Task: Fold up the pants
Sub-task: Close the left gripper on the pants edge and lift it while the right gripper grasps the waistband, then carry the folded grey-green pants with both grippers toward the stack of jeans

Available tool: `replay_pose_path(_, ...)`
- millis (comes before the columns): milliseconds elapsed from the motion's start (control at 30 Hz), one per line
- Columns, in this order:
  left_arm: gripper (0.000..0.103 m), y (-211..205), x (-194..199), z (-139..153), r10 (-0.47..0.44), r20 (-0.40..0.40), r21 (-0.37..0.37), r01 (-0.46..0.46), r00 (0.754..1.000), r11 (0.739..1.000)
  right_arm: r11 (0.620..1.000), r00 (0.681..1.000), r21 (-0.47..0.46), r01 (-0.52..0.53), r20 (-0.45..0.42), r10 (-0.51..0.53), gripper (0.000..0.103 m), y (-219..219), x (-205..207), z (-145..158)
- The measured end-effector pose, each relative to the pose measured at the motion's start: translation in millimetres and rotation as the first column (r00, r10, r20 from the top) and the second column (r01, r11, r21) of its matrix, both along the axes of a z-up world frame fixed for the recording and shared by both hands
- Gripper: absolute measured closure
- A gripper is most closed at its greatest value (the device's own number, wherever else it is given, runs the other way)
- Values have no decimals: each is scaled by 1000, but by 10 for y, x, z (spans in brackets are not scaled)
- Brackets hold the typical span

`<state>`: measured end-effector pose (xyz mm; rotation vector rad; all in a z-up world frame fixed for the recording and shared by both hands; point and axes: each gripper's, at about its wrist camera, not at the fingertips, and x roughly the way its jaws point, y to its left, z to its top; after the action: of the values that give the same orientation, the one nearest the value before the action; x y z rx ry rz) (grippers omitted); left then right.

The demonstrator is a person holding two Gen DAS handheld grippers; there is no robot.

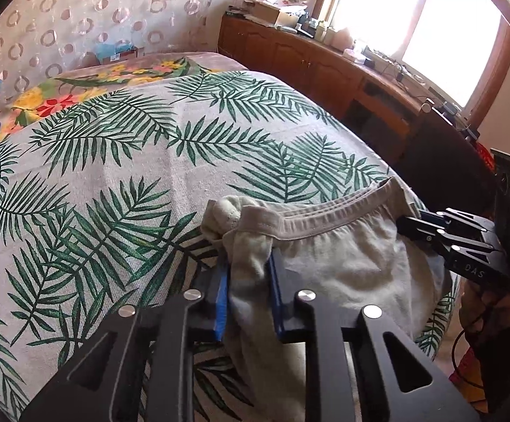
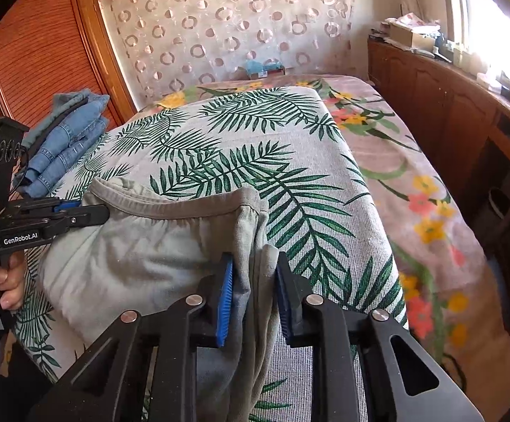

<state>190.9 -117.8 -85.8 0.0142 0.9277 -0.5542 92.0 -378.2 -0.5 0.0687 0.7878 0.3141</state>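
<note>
Light grey pants (image 1: pixel 329 267) hang between both grippers over the near edge of the palm-leaf bedspread (image 1: pixel 142 161), waistband up. My left gripper (image 1: pixel 249 263) is shut on the left end of the waistband; it also shows in the right wrist view (image 2: pixel 95 214). My right gripper (image 2: pixel 255 263) is shut on the right end of the pants (image 2: pixel 149 253); it also shows in the left wrist view (image 1: pixel 409 223). The pants' legs drop out of sight below the fingers.
A stack of folded blue jeans (image 2: pixel 65 137) lies at the bed's left side. A wooden cabinet (image 1: pixel 325 66) with clutter runs under the window on the right. A floral blanket (image 2: pixel 413 161) covers the bed's far and right parts.
</note>
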Motion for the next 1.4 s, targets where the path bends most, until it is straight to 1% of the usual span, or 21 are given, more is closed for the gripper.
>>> replay_pose_path(67,86,0,-36,39,-2,10,-7,2,1000,1000,1000,1000,29,-9,-10,10,87,-11,1,-8)
replay_pose_path(200,88,12,-134,153,-10,41,-21,11,999,1000,999,1000,47,-8,-3,8,89,-19,-28,-5)
replay_pose_path(267,88,35,-197,234,-11,57,-39,14,998,999,999,1000,48,-6,5,5,90,-18,-50,3)
replay_pose_path(333,88,45,-255,317,-15,76,-49,19,997,999,1000,1000,31,-3,12,3,90,19,-71,12)
replay_pose_path(500,88,50,-392,498,-27,122,-61,35,992,998,1000,998,18,-6,59,5,90,81,-152,134)
replay_pose_path(633,88,84,-484,661,-27,163,-71,39,986,997,1000,994,23,-14,109,11,90,99,-229,292)
replay_pose_path(800,88,152,-556,865,-11,220,-78,28,975,997,999,985,18,-26,169,23,91,139,-328,451)
replay_pose_path(967,88,264,-603,1004,11,262,-86,12,965,996,999,977,10,-48,207,45,91,201,-378,530)
replay_pose_path(1167,88,418,-614,1102,46,299,-73,-25,953,997,997,966,7,-82,248,77,91,296,-367,586)
replay_pose_path(1400,88,650,-648,1183,89,322,-80,-67,943,995,992,950,-13,-122,289,121,91,406,-298,598)
